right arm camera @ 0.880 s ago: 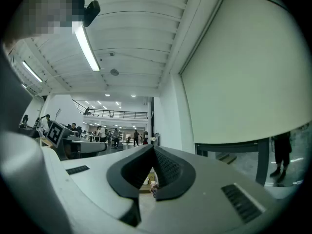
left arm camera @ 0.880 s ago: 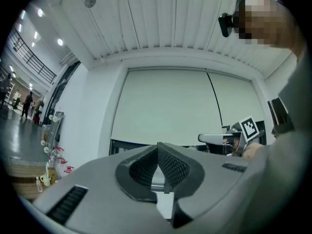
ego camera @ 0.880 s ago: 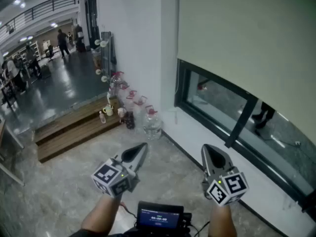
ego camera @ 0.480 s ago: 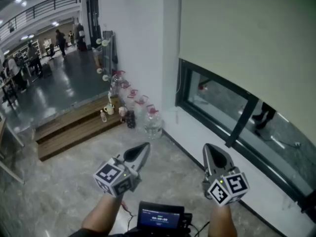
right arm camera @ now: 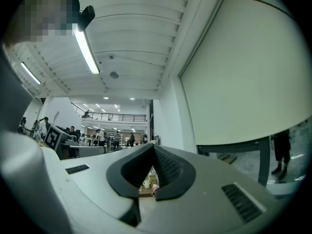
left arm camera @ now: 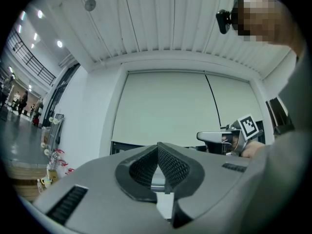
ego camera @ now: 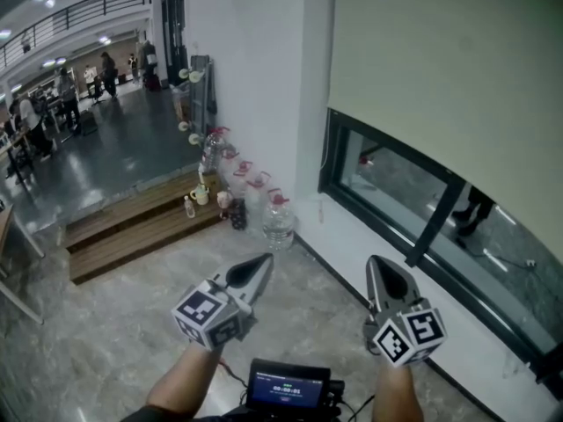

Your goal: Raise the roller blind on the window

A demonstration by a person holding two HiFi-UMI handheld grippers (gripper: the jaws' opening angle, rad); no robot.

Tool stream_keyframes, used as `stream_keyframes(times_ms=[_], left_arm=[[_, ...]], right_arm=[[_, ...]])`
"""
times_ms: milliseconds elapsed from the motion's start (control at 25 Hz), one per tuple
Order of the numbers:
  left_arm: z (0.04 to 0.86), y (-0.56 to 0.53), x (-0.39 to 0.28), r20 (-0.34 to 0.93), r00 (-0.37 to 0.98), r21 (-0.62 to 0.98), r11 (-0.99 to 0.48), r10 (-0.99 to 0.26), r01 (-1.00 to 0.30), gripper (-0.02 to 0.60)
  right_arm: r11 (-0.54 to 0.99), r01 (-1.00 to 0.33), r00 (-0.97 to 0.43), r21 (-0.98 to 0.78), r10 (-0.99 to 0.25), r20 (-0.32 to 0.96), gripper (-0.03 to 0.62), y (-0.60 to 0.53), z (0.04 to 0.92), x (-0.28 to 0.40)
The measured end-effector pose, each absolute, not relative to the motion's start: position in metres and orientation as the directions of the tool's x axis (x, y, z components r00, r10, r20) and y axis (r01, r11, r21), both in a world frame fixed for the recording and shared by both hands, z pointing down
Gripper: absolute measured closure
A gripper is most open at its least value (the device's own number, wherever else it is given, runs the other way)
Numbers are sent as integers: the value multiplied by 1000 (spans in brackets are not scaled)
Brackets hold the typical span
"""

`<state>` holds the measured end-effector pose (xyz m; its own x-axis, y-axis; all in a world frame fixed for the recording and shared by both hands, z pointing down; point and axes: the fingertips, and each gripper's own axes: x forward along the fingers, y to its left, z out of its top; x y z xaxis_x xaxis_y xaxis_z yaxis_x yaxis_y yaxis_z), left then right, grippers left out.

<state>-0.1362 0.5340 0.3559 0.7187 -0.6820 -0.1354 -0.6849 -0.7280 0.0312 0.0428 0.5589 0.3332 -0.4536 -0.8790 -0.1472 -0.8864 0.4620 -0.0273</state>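
Bottles (ego camera: 275, 222) on floor (ego camera: 106, 341), left of window (ego camera: 387, 178)

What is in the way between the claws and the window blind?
Nothing that shows. The left claw and right claw, both shut and empty, have only open air between them and the blind. The water bottles stand by the wall to the left, off that path.

Bare floor (ego camera: 303, 293) is lying open right up to the window (ego camera: 400, 196), while jugs (ego camera: 278, 222) are crowding the corner on its left.
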Motion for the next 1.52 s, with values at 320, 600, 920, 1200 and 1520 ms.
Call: stream_keyframes(times_ms=[320, 600, 920, 1200, 1520], left_arm=[[358, 533, -154, -137, 745, 55, -756, -653, -652, 588], [363, 530, -173, -152, 777, 35, -788, -612, -614, 588], [360, 513, -186, -159, 768, 68, -783, -621, -619, 588], [370, 475, -186, -118, 738, 52, -747, -664, -663, 588], [363, 417, -153, -124, 714, 40, -723, -689, -690, 588]], right_arm=[[434, -900, -427, -21, -892, -148, 580, 560, 330, 19], [408, -913, -402, -8, -903, -152, 580, 563, 331, -8], [417, -909, -411, -19, -903, -129, 580, 542, 336, -23], [456, -890, -447, -27, -882, -150, 580, 498, 341, -24], [489, -871, -478, -42, -864, -157, 580, 431, 342, 11]])
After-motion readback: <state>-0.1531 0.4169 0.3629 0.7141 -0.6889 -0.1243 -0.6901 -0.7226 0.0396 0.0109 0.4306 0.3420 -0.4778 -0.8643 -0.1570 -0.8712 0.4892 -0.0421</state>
